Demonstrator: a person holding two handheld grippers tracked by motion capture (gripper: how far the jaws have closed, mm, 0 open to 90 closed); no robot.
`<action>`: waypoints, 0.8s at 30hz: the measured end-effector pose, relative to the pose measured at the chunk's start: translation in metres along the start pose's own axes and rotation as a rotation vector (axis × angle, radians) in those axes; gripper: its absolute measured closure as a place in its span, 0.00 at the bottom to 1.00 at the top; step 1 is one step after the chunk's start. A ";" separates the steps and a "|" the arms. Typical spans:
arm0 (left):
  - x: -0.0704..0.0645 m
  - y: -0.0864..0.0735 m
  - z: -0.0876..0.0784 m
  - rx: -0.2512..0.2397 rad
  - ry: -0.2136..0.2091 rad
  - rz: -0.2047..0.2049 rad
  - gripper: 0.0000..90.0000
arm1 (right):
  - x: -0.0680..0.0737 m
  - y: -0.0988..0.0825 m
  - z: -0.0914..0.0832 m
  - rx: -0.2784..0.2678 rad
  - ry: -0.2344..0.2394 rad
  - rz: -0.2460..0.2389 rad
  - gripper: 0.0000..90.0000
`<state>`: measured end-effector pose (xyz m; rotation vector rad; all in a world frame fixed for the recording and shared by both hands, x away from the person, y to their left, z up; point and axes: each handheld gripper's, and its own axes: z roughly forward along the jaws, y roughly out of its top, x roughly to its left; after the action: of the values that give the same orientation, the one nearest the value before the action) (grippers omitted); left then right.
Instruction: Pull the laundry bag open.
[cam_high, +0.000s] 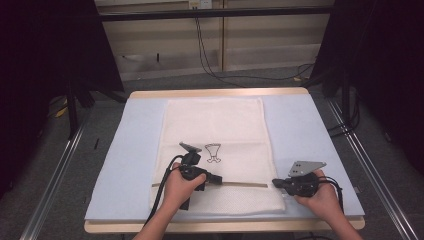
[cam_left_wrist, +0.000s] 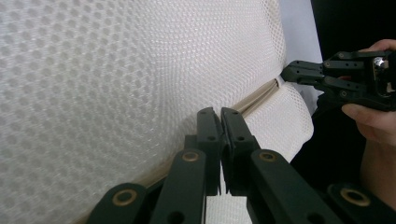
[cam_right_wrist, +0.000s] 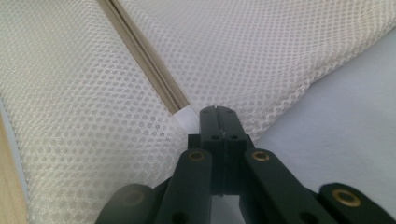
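A white mesh bag lies flat on the table with a small black drawing on it. A tan zipper runs across its near end. My left gripper sits midway along that zipper, its jaws shut right on the zipper line; what they pinch is hidden. My right gripper is at the zipper's right end. There its jaws are shut on the bag's edge beside a white end tab. The left gripper view catches the right gripper at the bag's corner.
A light blue mat covers the wooden table under the bag. Metal rails run along both sides of the table. Black cables hang at the far wall. Dark curtains stand left and right.
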<state>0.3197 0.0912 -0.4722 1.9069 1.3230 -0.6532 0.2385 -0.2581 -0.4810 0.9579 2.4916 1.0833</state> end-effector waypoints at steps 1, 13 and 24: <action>0.001 -0.001 0.000 0.001 -0.004 -0.006 0.97 | 0.000 0.000 0.000 0.002 0.001 -0.002 1.00; 0.005 -0.002 -0.003 0.003 -0.008 -0.027 0.97 | 0.000 0.000 0.000 0.002 0.000 -0.003 1.00; 0.010 -0.003 -0.007 0.010 0.000 -0.020 0.97 | 0.000 0.000 0.000 0.001 0.001 0.002 1.00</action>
<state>0.3205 0.1033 -0.4764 1.9039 1.3421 -0.6710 0.2387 -0.2581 -0.4809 0.9604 2.4928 1.0833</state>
